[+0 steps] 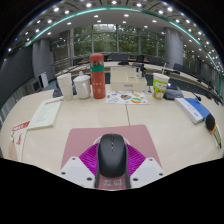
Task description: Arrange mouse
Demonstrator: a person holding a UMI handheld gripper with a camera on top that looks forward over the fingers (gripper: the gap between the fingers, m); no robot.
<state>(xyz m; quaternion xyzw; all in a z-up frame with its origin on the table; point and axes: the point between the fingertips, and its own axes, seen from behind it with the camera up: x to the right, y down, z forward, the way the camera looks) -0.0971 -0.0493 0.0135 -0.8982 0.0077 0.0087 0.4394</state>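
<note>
Nearest to the camera, the tongs (112, 181) are seen with their two fingers on either side of a dark computer mouse (112, 153), whose rear part lies between the purple pads (93, 160). Whether both pads really press on its flanks cannot be told from this view, so the state of the tongs is left undecided. The mouse sits over a pink mouse mat (84, 141) on the pale surface (60, 140), its nose pointed away from the tongs. It is judged to be light and rigid, with a smooth plastic shell that may slip if it is squeezed too near the rounded top; hold should be taken low on the two straight sides, near the middle of the body, and no great force is needed. Further away, papers (45, 112) are lying to the left, and a colourful sheet (127, 98) beyond the mat. Behind these, a tall red bottle (98, 76) is standing, closed with a cap, its contents not visible; beside it stands a small pale cup (82, 87), and to the right a green-banded cup (160, 85) with a lid, whose filling cannot be seen either.
</note>
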